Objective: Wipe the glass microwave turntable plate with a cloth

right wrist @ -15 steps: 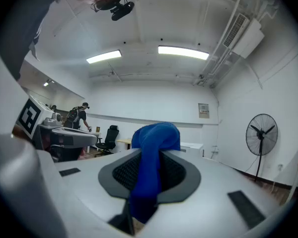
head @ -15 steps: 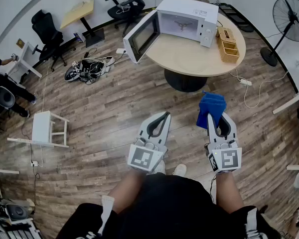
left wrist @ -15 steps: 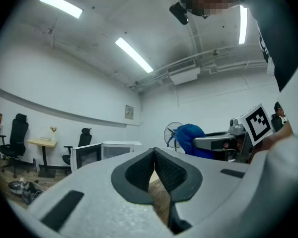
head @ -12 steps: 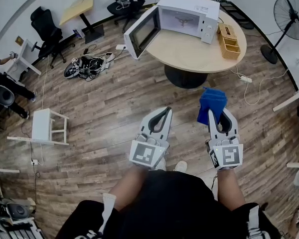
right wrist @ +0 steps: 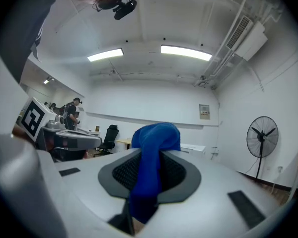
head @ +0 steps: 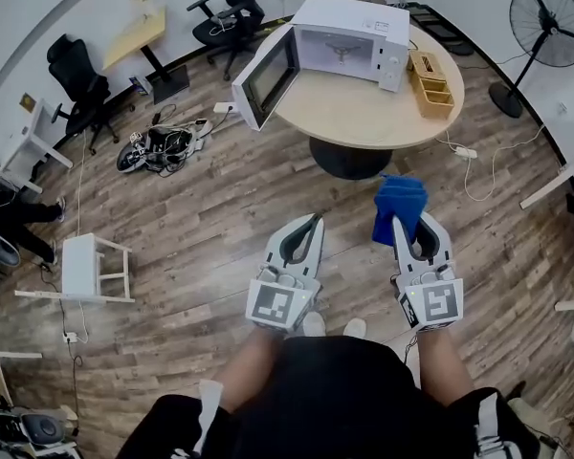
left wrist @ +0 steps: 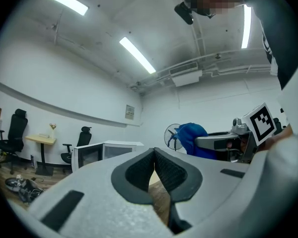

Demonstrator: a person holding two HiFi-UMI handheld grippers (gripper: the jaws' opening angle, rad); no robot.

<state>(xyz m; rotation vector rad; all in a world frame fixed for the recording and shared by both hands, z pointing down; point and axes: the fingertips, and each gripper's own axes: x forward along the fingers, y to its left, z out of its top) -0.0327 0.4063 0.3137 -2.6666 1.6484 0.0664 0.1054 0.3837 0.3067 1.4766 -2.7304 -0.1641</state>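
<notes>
Wood floor [head: 191, 208] below, left gripper [head: 313, 221] closed, empty, right gripper [head: 413, 220] clamped on blue cloth [head: 399, 197], microwave [head: 349, 32] interior indistinct.

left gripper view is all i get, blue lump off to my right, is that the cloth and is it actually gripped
Observer: Yes. The right gripper view shows the blue cloth pinched between the right tongs, which are shut on it, with a fold bulging over the tips.
Operator: are we at the microwave
Observer: No. In the head view the microwave sits on a round table ahead with its door swung open. The person stands on the wood floor, short of the table.
Operator: anything else up there
Observer: A wooden box stands beside the microwave, on the side away from its door.
</notes>
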